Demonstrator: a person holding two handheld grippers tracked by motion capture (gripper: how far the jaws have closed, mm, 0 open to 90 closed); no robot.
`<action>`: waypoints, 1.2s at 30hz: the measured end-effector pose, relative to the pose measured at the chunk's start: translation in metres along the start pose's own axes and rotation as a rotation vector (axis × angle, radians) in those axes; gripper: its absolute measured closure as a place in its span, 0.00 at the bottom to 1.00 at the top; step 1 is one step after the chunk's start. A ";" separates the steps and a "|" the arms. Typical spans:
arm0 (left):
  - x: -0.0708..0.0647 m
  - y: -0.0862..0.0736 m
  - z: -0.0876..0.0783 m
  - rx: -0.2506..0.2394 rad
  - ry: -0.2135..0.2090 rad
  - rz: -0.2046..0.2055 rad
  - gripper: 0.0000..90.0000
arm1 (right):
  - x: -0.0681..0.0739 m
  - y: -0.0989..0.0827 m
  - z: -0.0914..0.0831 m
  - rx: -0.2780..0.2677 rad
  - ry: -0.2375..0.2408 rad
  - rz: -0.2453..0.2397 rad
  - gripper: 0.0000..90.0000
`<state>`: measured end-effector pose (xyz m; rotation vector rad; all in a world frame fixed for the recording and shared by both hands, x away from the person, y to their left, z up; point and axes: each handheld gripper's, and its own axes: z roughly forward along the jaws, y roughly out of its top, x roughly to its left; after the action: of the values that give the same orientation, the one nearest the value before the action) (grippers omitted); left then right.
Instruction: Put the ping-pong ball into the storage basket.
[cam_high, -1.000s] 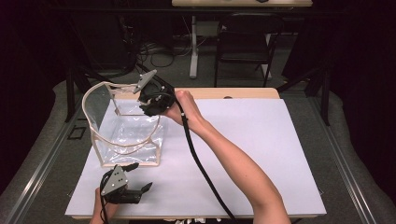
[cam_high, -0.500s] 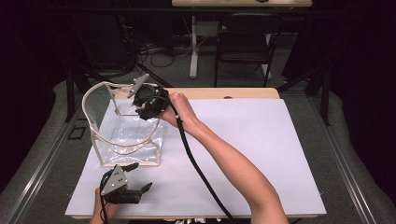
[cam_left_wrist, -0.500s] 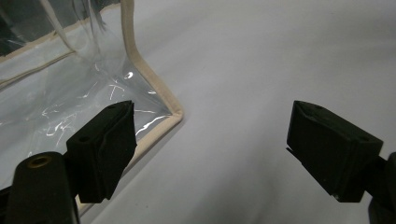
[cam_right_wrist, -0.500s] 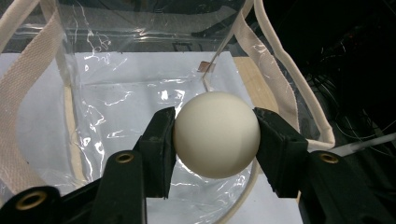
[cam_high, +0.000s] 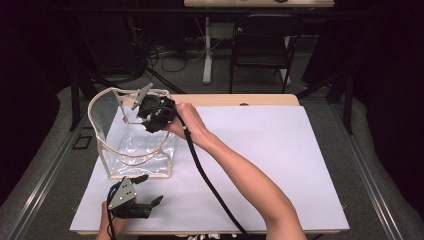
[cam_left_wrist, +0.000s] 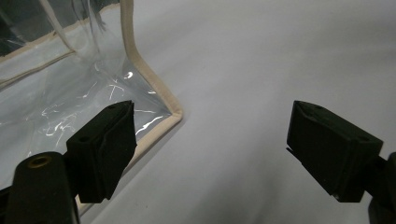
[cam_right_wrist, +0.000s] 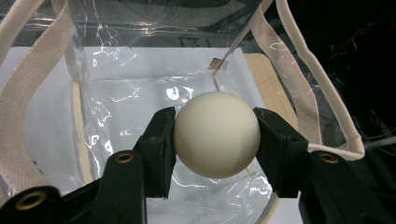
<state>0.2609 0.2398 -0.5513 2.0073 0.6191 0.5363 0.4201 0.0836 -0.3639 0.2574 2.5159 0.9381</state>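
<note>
- The left gripper (cam_high: 145, 194) is lying low at the near edge of the table, held in the person's left hand (cam_high: 107, 226); in the left gripper view its jaws are standing wide apart with nothing between them, above the white sheet (cam_left_wrist: 261, 70).
- Just beyond it, the near bottom corner of the clear bag (cam_left_wrist: 56, 93) is resting on the sheet, its beige trim bending round the corner beside the gripper's left jaw.
- The clear bag (cam_high: 132, 145) is standing upright on the left part of the white sheet (cam_high: 260, 150), its mouth open and a beige strap arching over the top.
- The right gripper (cam_high: 156, 116) is reaching over the bag's open mouth, with the person's right hand (cam_high: 186, 122) behind it and the forearm stretching back across the sheet.
- In the right gripper view its jaws are clamping a white ball (cam_right_wrist: 215, 134) from both sides, and the ball is hanging above the inside of the bag, clear of its floor.
- Through the bag's clear floor and walls only the sheet and creased plastic are showing.
- The sheet is covering most of a wooden table (cam_high: 250, 99), whose bare far edge is showing.
- Beyond the table a dark chair (cam_high: 262, 37) and loose cables (cam_high: 170, 52) are sitting on a grey floor in a dim room.
</note>
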 end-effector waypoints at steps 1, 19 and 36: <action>0.000 0.000 0.000 0.000 0.001 0.000 0.18 | 0.000 0.000 0.001 0.002 0.000 -0.004 0.56; 0.000 0.000 0.000 0.001 0.001 0.002 0.18 | 0.005 -0.001 0.009 0.030 0.018 -0.010 0.56; 0.000 0.000 0.000 0.002 0.002 0.003 0.18 | 0.007 -0.003 0.013 0.053 0.034 -0.014 0.56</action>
<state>0.2608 0.2396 -0.5512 2.0103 0.6180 0.5393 0.4201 0.0908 -0.3769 0.2418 2.5730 0.8784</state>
